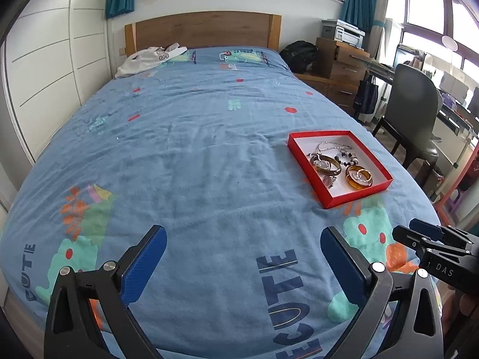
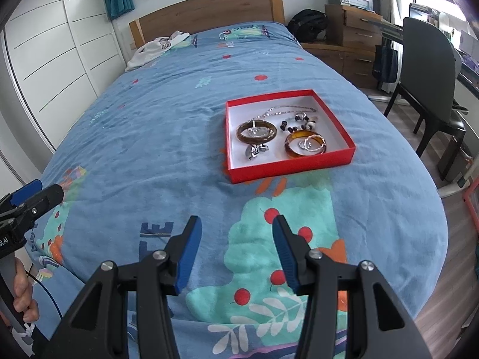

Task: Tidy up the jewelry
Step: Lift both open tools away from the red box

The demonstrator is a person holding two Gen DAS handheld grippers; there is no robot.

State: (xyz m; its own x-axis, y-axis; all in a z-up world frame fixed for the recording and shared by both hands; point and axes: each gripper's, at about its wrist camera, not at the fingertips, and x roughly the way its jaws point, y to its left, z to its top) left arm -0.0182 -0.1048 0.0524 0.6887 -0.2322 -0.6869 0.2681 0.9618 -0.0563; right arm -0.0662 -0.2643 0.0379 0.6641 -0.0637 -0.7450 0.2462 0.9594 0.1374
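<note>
A shallow red box (image 2: 292, 166) (image 1: 356, 197) with a white inside lies on the blue bedspread. Inside it sit a dark brown bangle (image 2: 256, 132) (image 1: 326, 164), an amber bangle (image 2: 304, 144) (image 1: 358, 177), a silver chain (image 2: 287, 110), dark beads (image 2: 299, 123) and small silver pieces (image 2: 257, 150). My left gripper (image 1: 243, 264) hovers over bare bedspread near the bed's foot, left of the box, open wide and empty. My right gripper (image 2: 236, 252) hangs over the bedspread short of the box, open partway with nothing between its fingers. Each gripper shows at the edge of the other's view.
The bed (image 1: 191, 149) fills both views, with a wooden headboard (image 1: 203, 28) and a white garment (image 1: 149, 58) near it. A white wardrobe (image 1: 51, 59) runs along the left. To the right stand a dark chair (image 2: 431, 68), wooden drawers (image 2: 353, 42) and a black bag (image 2: 308, 25).
</note>
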